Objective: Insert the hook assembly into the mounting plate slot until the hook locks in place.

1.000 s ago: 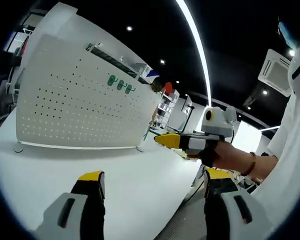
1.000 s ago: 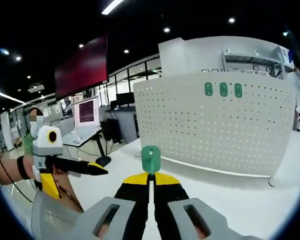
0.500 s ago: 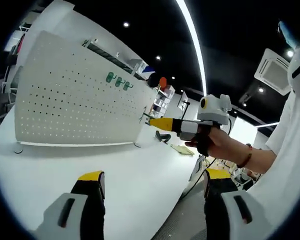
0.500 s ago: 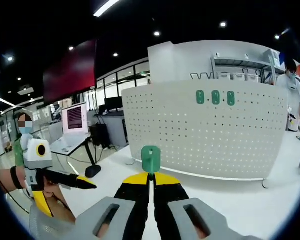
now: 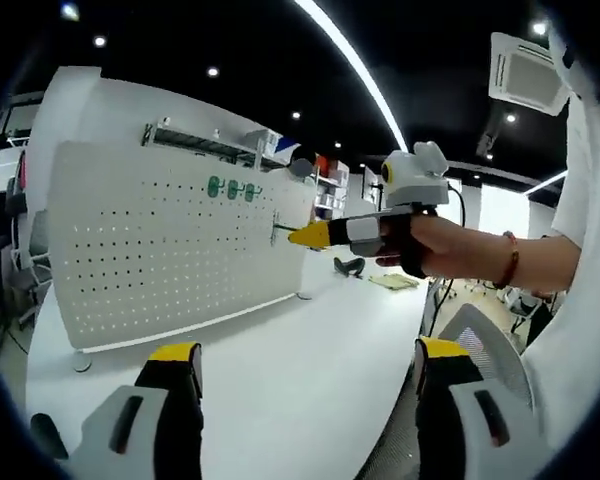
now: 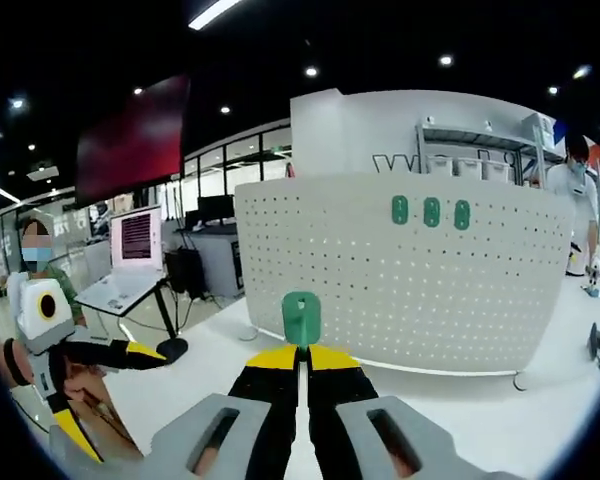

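Observation:
A white perforated mounting plate point(image 5: 170, 250) point(image 6: 400, 290) stands upright on the white table point(image 5: 280, 370). Three green hooks point(image 5: 232, 188) point(image 6: 431, 211) sit in a row near its top. My right gripper point(image 6: 301, 352) is shut on a green hook assembly point(image 6: 301, 318), held upright in front of the plate and apart from it. In the left gripper view the right gripper point(image 5: 292, 236) reaches in from the right, and the hook point(image 5: 278, 230) at its tip is near the plate's right edge. My left gripper point(image 5: 305, 375) is open and empty above the table, and it is at the lower left point(image 6: 100, 352) in the right gripper view.
A person's hand point(image 5: 450, 250) holds the right gripper. A desk with a laptop point(image 6: 135, 245) stands left of the plate under a red screen point(image 6: 130, 140). Another person point(image 6: 565, 190) stands at the far right. A shelf rack point(image 6: 460, 150) rises behind the plate. A mesh chair point(image 5: 480, 335) is beside the table.
The right gripper with the green hook has risen and moved towards the plate, which now looks closer. The left camera has swung, so the plate sits more level in its view.

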The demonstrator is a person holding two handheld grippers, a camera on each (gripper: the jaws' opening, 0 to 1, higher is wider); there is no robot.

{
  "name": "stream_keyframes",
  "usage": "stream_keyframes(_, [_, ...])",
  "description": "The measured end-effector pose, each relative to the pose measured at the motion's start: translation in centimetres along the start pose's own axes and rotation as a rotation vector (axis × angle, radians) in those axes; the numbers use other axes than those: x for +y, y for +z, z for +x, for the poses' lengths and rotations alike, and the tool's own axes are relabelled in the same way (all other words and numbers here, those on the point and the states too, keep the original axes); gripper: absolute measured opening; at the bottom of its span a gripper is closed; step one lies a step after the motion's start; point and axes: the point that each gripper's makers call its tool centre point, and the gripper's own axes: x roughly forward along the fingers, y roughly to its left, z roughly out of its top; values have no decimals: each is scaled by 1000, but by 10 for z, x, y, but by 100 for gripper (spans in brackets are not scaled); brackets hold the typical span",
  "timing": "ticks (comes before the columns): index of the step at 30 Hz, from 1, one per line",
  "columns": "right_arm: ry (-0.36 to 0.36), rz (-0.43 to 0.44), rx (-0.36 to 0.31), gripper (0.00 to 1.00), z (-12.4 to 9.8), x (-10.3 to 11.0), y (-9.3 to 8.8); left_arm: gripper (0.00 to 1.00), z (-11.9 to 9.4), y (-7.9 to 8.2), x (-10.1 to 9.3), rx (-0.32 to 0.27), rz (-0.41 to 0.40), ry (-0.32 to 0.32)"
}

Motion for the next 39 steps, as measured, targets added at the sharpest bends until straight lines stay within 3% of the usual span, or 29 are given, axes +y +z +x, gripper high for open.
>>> stream_keyframes(4, [-22, -5, -7, 0, 4, -2, 6, 86, -2, -10, 9, 63, 87, 54])
stream_keyframes(8, [-46, -11, -10, 0, 9, -5, 11, 85, 0, -10, 6, 51, 58, 52])
stream_keyframes(12, [-61, -11, -10, 0, 15, -7, 14, 84, 1, -19, 8, 108, 106, 70])
stream_keyframes(19, [-107, 1, -19, 0, 24, -15, 20, 86, 5, -22, 8, 102, 90, 56])
stream_keyframes(23, [-137, 12, -29, 0, 27, -20, 26, 86, 9, -25, 5, 132, 120, 30])
stream_keyframes(28, [-154, 18, -32, 0, 34, -25, 33, 90, 11, -16, 2, 90, 78, 8])
stream_keyframes(32, [-174, 22, -31, 0, 40, -31, 37, 89, 10, -21, 4, 123, 98, 15])
stream_keyframes(36, [-182, 31, -29, 0, 46, -35, 40, 90, 8, -22, 5, 118, 91, 23])
stream_keyframes(37, [-177, 69, -25, 0, 48, -34, 40, 91, 7, -23, 5, 122, 90, 27])
stream_keyframes(39, [-198, 33, -22, 0, 51, -38, 43, 93, 7, -21, 3, 102, 83, 15])
